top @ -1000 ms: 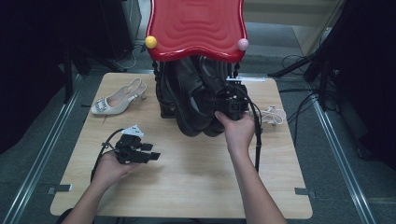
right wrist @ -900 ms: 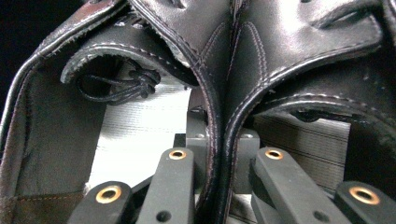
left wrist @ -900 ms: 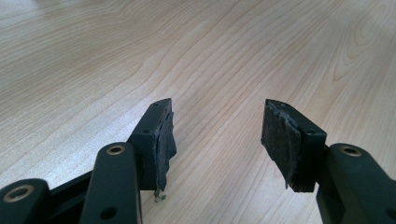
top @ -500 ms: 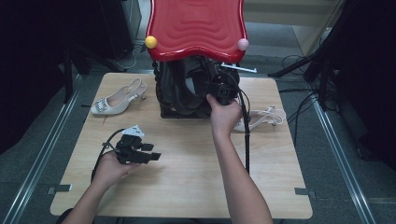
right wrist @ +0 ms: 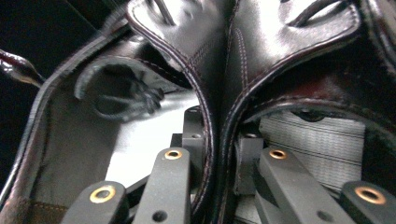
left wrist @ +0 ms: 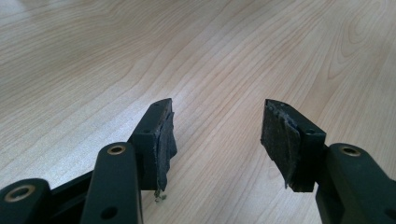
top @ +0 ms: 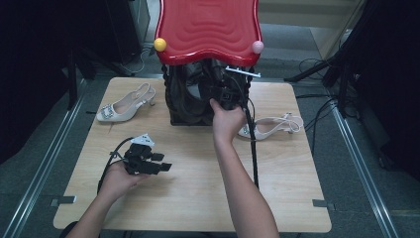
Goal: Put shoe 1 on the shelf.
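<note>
Right gripper view: right gripper clamping black boots' paired leather edges, jaws lately easing.

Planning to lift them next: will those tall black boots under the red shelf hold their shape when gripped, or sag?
Probably sag. In the right gripper view the black boots show soft stitched leather folding around the right gripper, pinched between its jaws. Their tall shafts already lean and crumple, so they would likely flop when lifted. The glossy surface might slip.
</note>
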